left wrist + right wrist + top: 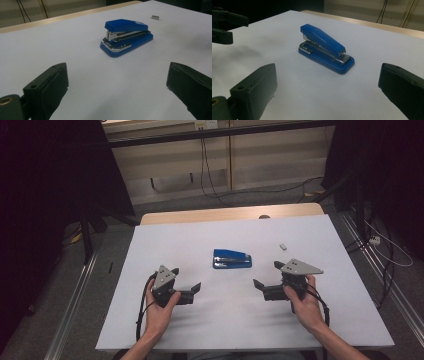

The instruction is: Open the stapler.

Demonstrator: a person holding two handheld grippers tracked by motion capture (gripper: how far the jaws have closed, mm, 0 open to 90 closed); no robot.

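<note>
**Inspector:** Blue plastic and bright metal are noted on the stapler (232, 259), which in the high view lies flat near the middle of the white tabletop (210, 320), closer to the far edge than to the near one. How are the grippers placed there?

**Assistant:** The left gripper (187, 281) is held near the near-left corner, the right gripper (267, 276) toward the near-right. Both are pointed inward at the stapler and are kept well apart from it. The jaws of each are spread, with nothing between them. A small grey block (283, 247) is seen toward the far-right corner.

**Inspector:** And the left gripper view?

**Assistant:** Two black jaws are seen released, wide apart over bare tabletop. The stapler (126, 37) is recorded ahead, untouched, with the small grey block (155, 17) beyond it.

**Inspector:** The right gripper view?

**Assistant:** Its jaws are likewise released and empty. The stapler (325, 48) is seen ahead, resting closed on its base. The left gripper (233, 28) is observed at the upper left, open.
</note>
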